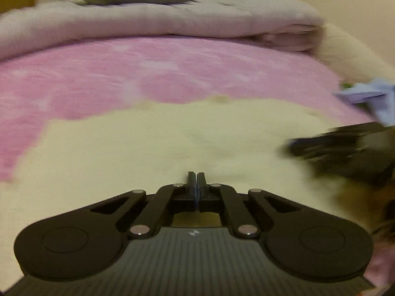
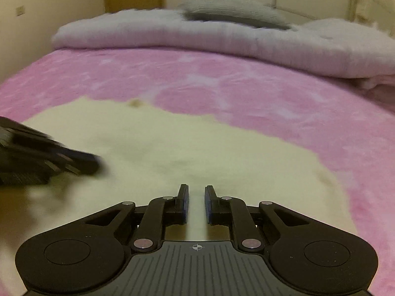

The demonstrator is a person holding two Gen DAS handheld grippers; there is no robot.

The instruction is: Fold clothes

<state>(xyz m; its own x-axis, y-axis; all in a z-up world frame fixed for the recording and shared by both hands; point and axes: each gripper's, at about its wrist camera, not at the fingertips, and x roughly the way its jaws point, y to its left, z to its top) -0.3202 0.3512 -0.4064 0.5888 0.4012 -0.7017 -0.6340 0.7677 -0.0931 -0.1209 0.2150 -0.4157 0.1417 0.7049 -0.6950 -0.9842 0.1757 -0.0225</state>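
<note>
Cream garment (image 1: 158, 148) lies spread flat on the pink bed (image 1: 123, 74). Left tool (image 1: 196, 180) over garment, fingers pressed together, nothing between them. Right tool (image 2: 196, 192) over garment, fingers slightly apart, gripping nothing. Folded quilt (image 2: 222, 42) behind.

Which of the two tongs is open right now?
The right tongs: its fingers stand apart, with the cream garment showing through the gap. The left tongs has its fingers pressed together, with nothing visible between them.
</note>
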